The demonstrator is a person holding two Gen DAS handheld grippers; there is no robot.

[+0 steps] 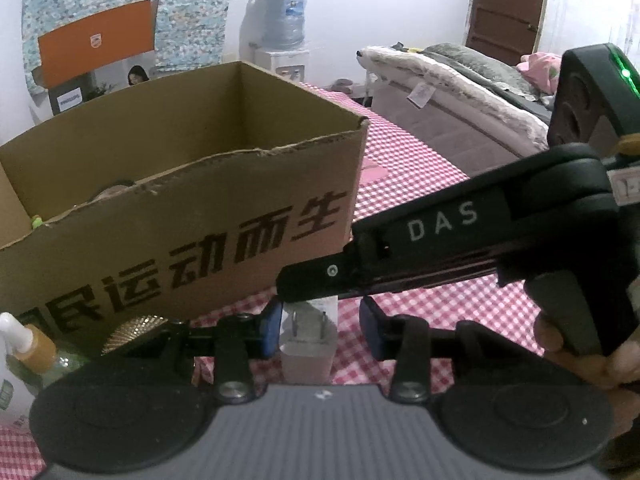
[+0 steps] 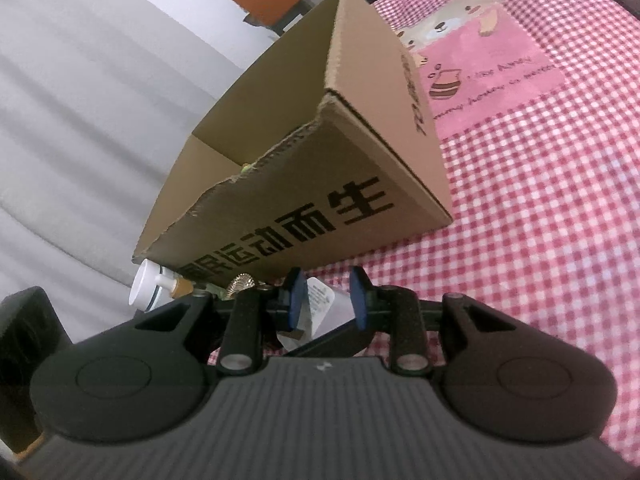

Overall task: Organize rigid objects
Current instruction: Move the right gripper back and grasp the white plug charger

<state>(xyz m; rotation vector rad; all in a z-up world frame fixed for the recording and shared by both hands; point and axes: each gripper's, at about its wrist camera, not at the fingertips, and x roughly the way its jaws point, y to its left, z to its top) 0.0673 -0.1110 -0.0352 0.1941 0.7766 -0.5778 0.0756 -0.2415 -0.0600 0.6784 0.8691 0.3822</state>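
Gripping smooth boxy white charger (image 1: 307,344)

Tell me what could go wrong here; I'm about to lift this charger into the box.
The left gripper and right gripper crowd one charger; their fingers may clash. The box wall stands tall ahead; the charger may catch its ragged rim.
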